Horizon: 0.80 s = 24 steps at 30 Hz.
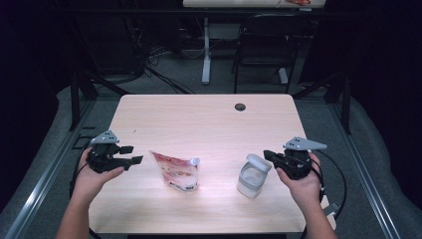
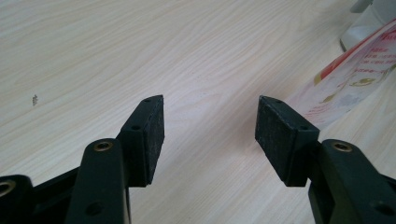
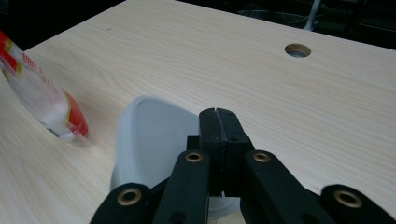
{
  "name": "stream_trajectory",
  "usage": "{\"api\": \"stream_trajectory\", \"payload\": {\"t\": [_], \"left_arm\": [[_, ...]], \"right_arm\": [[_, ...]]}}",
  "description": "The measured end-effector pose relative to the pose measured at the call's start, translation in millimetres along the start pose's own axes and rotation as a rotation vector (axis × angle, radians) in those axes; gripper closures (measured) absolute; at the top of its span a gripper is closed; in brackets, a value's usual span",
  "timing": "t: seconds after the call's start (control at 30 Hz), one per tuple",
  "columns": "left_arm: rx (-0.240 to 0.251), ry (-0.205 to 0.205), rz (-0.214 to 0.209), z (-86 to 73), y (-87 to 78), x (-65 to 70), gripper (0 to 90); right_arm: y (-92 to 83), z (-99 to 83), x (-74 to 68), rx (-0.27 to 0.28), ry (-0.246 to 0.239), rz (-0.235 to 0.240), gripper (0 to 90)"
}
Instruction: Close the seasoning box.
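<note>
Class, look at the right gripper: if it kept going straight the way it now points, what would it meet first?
Most likely the white container. The right gripper, jaws shut, points left at the container's lid, close beside it. Whether it already touches is unclear. The red-printed pouch lies farther along.

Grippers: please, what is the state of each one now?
Left gripper: jaws open, nothing between them.
Right gripper: jaws closed on nothing, beside the white container.

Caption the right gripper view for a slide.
Shut hand-held gripper poised over a white container, refill pouch beyond.
</note>
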<state>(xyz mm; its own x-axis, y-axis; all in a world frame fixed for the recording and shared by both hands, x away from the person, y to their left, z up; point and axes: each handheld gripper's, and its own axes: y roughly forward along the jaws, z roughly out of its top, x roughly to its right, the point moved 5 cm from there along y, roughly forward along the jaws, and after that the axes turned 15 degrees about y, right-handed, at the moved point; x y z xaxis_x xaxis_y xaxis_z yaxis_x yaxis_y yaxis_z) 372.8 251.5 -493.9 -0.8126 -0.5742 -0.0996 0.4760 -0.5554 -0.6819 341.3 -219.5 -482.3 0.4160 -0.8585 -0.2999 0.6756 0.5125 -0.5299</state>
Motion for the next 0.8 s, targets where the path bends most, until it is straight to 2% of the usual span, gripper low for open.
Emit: {"api": "stream_trajectory", "payload": {"t": [0.3, 0.8], "left_arm": [[-0.006, -0.002, -0.001, -1.7, 2.0, -0.5, 42.8], [-0.013, -0.009, -0.002, -4.2, 4.6, -1.9, 42.9]], "right_arm": [[-3.6, -15.2, 6.2, 0.022, 0.026, -0.021, 90.0], [-14.0, -41.9, 29.7, 0.029, 0.085, -0.086, 90.0]]}}
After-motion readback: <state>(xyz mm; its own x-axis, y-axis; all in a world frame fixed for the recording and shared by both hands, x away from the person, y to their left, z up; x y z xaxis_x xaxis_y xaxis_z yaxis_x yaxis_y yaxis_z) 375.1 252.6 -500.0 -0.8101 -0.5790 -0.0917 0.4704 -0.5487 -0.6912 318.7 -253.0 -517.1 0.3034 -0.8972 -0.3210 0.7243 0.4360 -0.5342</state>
